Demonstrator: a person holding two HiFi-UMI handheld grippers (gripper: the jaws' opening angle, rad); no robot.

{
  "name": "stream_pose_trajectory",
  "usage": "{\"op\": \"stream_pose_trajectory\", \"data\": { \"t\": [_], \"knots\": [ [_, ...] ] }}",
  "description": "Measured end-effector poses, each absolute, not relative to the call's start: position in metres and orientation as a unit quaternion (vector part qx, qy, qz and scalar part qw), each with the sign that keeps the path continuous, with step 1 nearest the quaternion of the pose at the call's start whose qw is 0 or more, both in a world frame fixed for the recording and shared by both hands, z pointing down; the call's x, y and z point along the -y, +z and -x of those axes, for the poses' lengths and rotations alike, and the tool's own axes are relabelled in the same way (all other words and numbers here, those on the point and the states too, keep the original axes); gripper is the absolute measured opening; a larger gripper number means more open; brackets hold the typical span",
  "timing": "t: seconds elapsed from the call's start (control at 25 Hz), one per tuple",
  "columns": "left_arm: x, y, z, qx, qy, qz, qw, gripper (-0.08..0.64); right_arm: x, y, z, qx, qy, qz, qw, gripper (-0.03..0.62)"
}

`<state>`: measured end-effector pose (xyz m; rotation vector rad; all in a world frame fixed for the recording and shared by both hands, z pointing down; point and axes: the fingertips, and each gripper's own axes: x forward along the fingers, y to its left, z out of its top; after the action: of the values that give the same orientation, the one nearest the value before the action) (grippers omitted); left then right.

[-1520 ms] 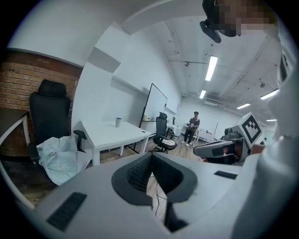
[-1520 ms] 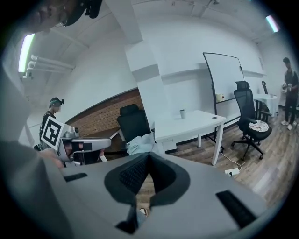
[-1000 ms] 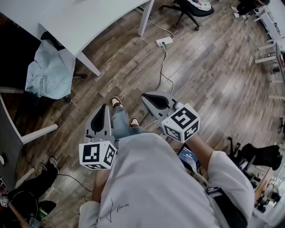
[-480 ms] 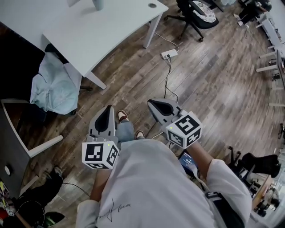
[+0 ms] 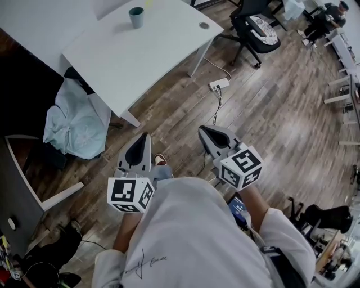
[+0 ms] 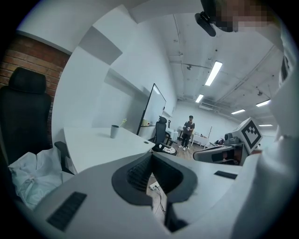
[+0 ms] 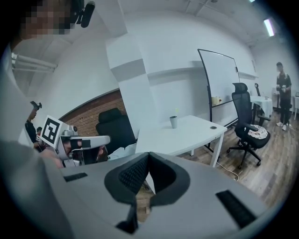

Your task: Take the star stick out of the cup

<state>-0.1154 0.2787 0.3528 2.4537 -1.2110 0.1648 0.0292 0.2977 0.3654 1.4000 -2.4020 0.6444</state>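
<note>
Since the earlier frames the white table (image 5: pixel 140 56) has slid further into the upper left of the head view, and the cup (image 5: pixel 135 17) now shows whole on it near the top edge. The star stick (image 6: pixel 123 123) stands in that cup: in the left gripper view it is a thin pale-yellow thing rising above the rim, close to upright and leaning slightly to the right. In the head view only its yellowish tip shows, at the top edge.

Both tongs are well apart from the cup, over the wooden floor, low in the frame. The left gripper (image 5: pixel 144 136) sits almost straight below the cup in the picture; the right gripper (image 5: pixel 203 129) lies further to the right, so the left looks to be the nearer one. Each has its jaws closed together with nothing between them.

A light-blue cloth (image 5: pixel 73 121) hangs on a chair at the left, below the table
</note>
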Motion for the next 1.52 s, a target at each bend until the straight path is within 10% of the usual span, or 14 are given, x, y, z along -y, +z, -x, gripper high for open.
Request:
{"op": "stream_pose_trajectory", "data": {
  "t": [1.52],
  "knots": [
    [-0.051,0.349,0.077,0.496,0.054,-0.840,0.212,0.002,-0.039,0.364,-0.068,0.868,0.223,-0.429,0.115,0.011]
  ]
}}
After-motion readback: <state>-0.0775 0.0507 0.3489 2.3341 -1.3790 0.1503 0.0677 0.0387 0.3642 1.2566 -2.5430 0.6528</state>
